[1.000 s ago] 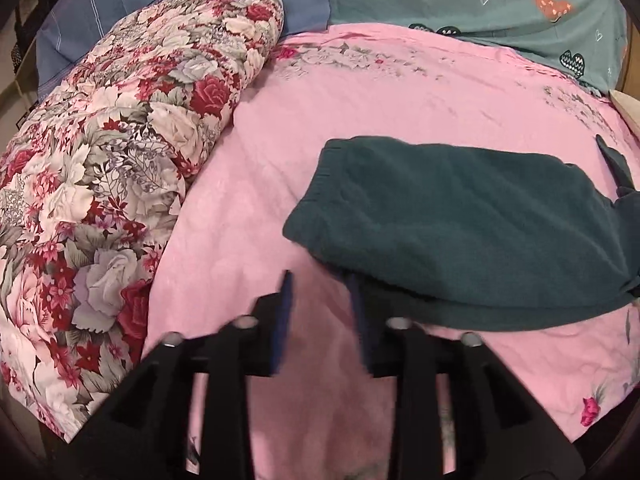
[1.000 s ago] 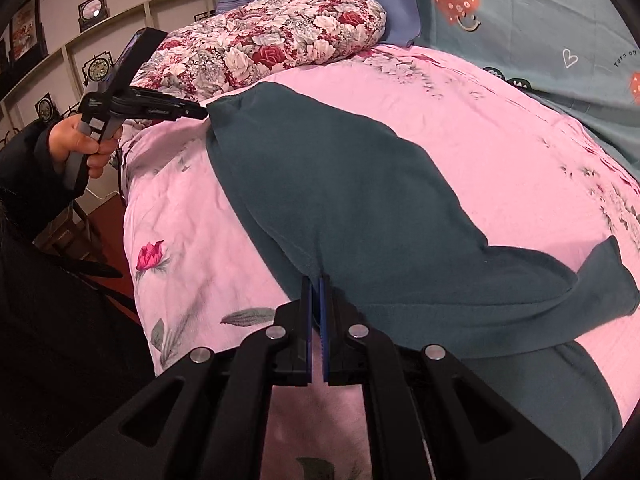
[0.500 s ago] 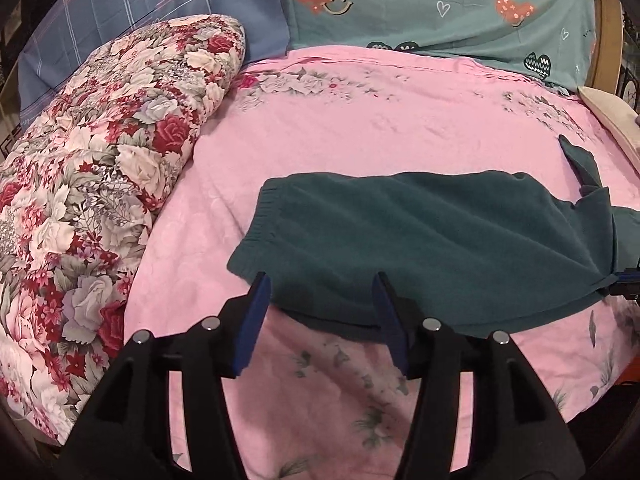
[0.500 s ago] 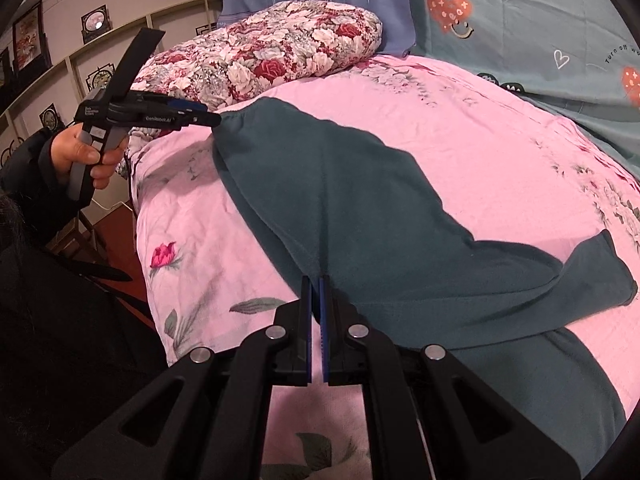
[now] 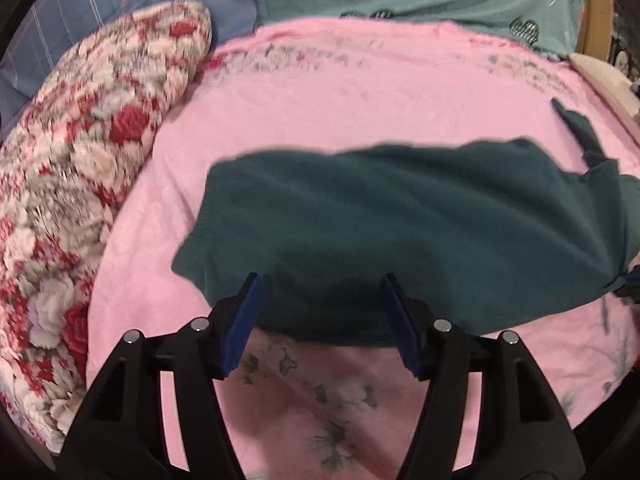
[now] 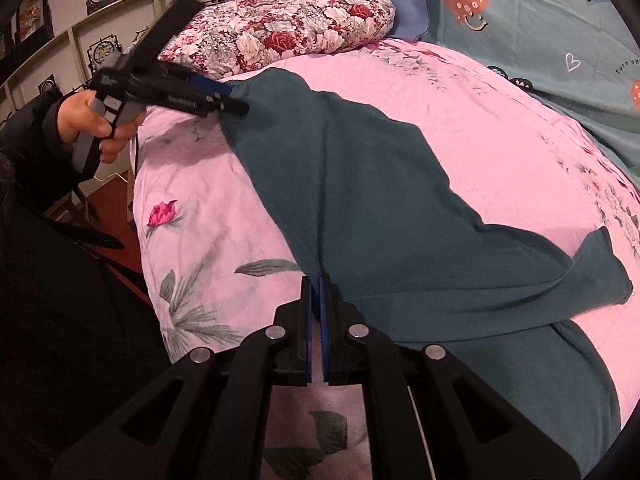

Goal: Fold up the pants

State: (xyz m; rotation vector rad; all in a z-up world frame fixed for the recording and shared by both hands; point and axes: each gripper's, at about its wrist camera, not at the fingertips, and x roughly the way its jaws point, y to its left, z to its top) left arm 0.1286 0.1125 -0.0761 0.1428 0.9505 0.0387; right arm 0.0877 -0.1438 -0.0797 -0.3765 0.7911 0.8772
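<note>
Dark teal fleece pants (image 5: 400, 232) lie spread across the pink floral bedsheet (image 5: 360, 100), one leg folded over toward the far right. The left gripper (image 5: 320, 312) stands wide open with its blue-padded fingers (image 5: 242, 320) straddling the near edge of the fabric, holding nothing. In the right wrist view, the right gripper (image 6: 316, 320) is pinched closed on the pants' near edge, a fold of cloth caught between its pads. A red-and-white rose-print quilt roll (image 6: 288, 28) rests at the far left, beside a teal heart-patterned pillow (image 6: 540, 20).
</note>
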